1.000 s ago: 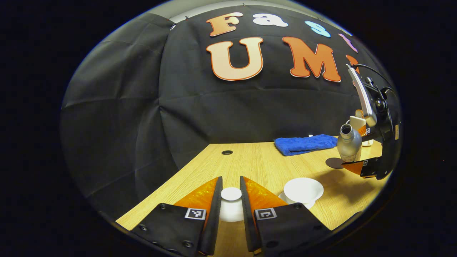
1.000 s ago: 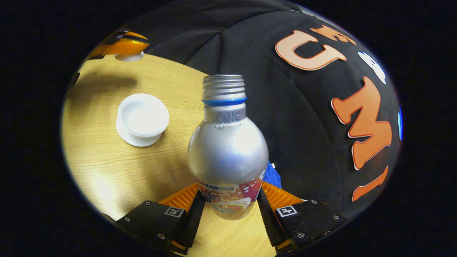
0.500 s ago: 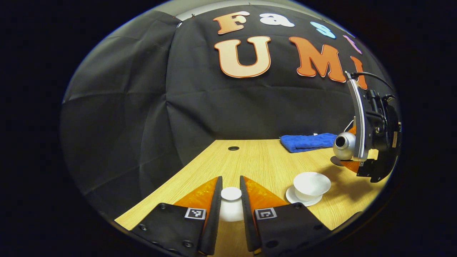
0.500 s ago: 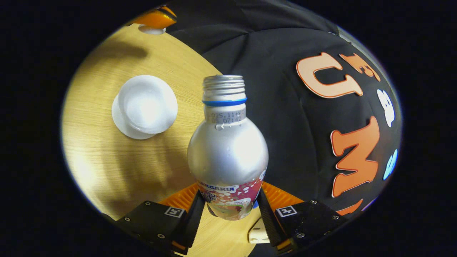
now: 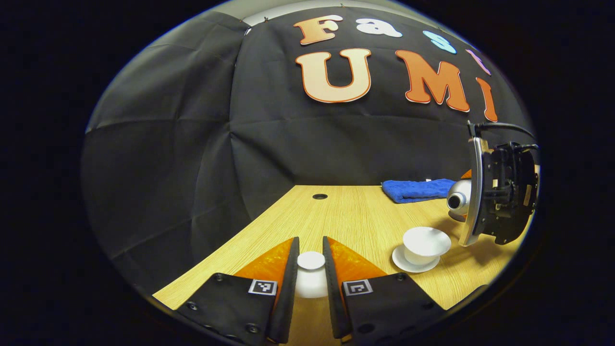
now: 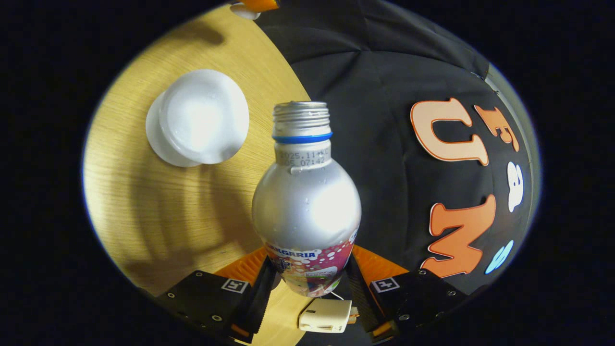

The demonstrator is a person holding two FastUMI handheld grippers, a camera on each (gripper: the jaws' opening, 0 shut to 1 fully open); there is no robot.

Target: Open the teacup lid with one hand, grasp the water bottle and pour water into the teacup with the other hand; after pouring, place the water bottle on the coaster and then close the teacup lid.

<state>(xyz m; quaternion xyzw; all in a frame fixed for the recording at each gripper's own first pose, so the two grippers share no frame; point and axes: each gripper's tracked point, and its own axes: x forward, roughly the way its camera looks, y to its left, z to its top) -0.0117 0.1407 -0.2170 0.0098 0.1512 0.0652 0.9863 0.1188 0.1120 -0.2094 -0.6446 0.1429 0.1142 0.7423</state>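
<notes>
left gripper (image 5: pixel 310 276): bottom centre of left gripper view, both fingers pressed on the knob of the lid (image 5: pixel 311 274)
lid: white, round knob on top, held off the table (image 5: pixel 346 221)
right gripper (image 6: pixel 307 283): bottom centre of right gripper view, fingers clamped on the lower body of the bottle (image 6: pixel 306 202)
right gripper, far: right edge of left gripper view (image 5: pixel 502 197), above and right of the cup (image 5: pixel 425 242)
bottle: silver body, threaded open neck with blue ring, colourful label band at the base; tipped over in left gripper view (image 5: pixel 459 197), mouth facing the camera, just above and right of the cup, apart from it
cup: white, open, sits on a white saucer (image 5: pixel 408 262); lower right of left gripper view, upper left of right gripper view (image 6: pixel 204 115)
water: cannot tell if any is in the cup, inside glares white
table: light wood; bare stretch left of and behind the cup in left gripper view, near edge along the bottom left
hole (image 5: pixel 319 196): small, dark, at the far table edge, centre of left gripper view
towel (image 5: pixel 415 189): blue, folded, at the far edge right of centre, behind the bottle
coaster (image 5: pixel 454 217): dark sliver under the bottle, mostly hidden
white block (image 6: pixel 324 315): cream, on the table at bottom centre of right gripper view, beneath the bottle base
wall (image 5: pixel 192 144): black cloth, meets the table's far and left edges
</notes>
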